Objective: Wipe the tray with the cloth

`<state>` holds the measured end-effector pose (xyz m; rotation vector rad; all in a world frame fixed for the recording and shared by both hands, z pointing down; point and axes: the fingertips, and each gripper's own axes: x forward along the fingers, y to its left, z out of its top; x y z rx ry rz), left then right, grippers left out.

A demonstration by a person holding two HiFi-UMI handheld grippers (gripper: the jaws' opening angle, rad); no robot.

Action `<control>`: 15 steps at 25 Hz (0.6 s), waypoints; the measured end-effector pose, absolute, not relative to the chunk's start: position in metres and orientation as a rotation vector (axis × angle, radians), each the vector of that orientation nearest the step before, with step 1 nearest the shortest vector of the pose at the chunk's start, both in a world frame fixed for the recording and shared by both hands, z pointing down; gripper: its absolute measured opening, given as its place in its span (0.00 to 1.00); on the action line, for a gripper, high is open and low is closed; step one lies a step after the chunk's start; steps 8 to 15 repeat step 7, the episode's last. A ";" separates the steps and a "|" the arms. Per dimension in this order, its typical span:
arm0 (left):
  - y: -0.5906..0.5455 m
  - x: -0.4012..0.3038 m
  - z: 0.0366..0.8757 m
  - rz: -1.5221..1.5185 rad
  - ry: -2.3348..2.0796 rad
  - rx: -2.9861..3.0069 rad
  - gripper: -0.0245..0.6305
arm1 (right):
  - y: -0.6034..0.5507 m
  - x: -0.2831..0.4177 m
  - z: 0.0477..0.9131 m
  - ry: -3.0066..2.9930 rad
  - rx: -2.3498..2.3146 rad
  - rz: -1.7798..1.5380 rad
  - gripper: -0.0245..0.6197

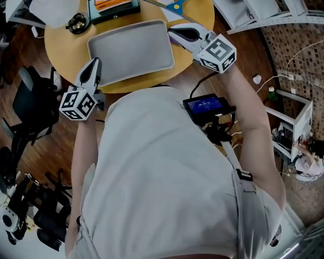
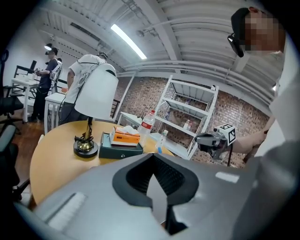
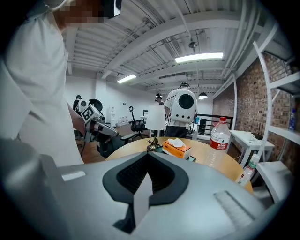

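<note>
Tray [image 1: 130, 49] sits empty on the round bench [image 1: 61, 48], upper centre of the head view. Its long axis runs left-right w/ the right end tipped slightly up-frame. Left claw [image 1: 93, 65] is at its lower-left corner, right claw [image 1: 172, 32] at its right short edge; contact can't be judged. Both claws are clenched w/ nothing btwn the jaws. No cloth shows in any view, so wiping prob. can't start yet. A tissue box [image 1: 114, 6] lies just past the tray's far edge.
</note>
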<state>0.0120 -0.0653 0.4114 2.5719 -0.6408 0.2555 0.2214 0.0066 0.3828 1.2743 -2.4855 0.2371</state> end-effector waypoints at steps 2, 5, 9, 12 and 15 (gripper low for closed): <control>-0.066 0.006 0.413 0.261 -0.617 2.580 0.04 | 0.003 0.213 0.380 -2.477 1.302 0.241 0.04; -0.076 -0.007 0.416 0.255 -0.594 2.585 0.04 | -0.003 0.193 0.388 -2.457 1.307 0.241 0.04; -0.087 -0.020 0.419 0.251 -0.590 2.590 0.04 | -0.013 0.175 0.394 -2.451 1.293 0.224 0.04; -0.087 -0.020 0.419 0.251 -0.590 2.590 0.04 | -0.013 0.175 0.394 -2.451 1.293 0.224 0.04; -0.087 -0.020 0.419 0.251 -0.590 2.590 0.04 | -0.013 0.175 0.394 -2.451 1.293 0.224 0.04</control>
